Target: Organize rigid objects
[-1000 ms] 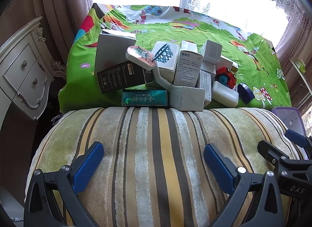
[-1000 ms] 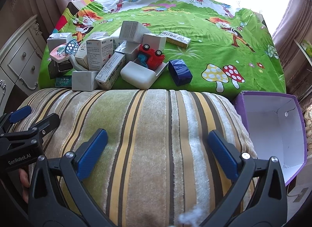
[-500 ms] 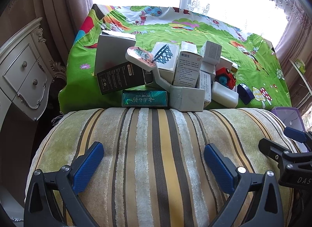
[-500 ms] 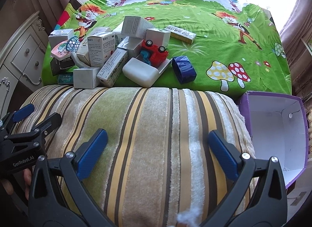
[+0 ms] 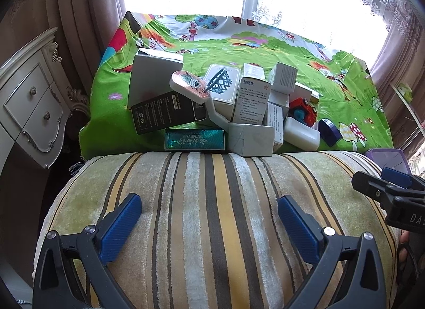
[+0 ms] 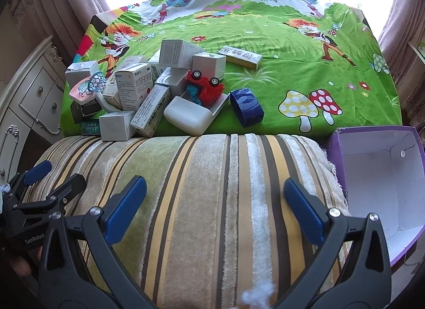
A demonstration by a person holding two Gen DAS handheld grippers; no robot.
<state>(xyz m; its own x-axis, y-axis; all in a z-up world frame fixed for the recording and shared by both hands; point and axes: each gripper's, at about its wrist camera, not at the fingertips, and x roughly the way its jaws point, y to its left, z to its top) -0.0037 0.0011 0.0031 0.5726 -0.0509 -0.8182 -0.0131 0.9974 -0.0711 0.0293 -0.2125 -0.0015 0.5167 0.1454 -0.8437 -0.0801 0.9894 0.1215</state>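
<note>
Left wrist view: left gripper (image 5: 208,212) hangs over the striped cushion (image 5: 212,216), jaws spread wide, nothing between them. Beyond the cushion's far edge, the pile of boxes (image 5: 225,102) sits on the green cartoon cloth (image 5: 265,51). Nearest items: teal box (image 5: 195,139) lying flat, touching the grey carton (image 5: 252,139) beside it. A black box (image 5: 167,111) leans tilted above the teal one. A toy basketball hoop (image 5: 194,86) props across the heap. Judgement: cardboard cartons, likely light, stiff enough to pinch across the narrow faces but crushable if squeezed hard; the teal box looks glossy, may slip. Lifting leaning pieces first would avoid toppling the rest. Right gripper's tip shows at the frame's right edge.

Right wrist view: right gripper (image 6: 215,204) also over the cushion, jaws spread, empty. Closest to it: blue box (image 6: 247,107), standing apart from the heap, easy to take across its short sides. White plastic case (image 6: 190,115) lies open, a red toy car (image 6: 205,87) on its side resting in the lid; smooth rounded plastic, probably slippery, best gripped across its short width. A yellow-edged flat box (image 6: 240,56) lies alone further back.

Containers: purple box (image 6: 379,176), white inside, sits just right of the cushion; open, nothing visible in it
</note>
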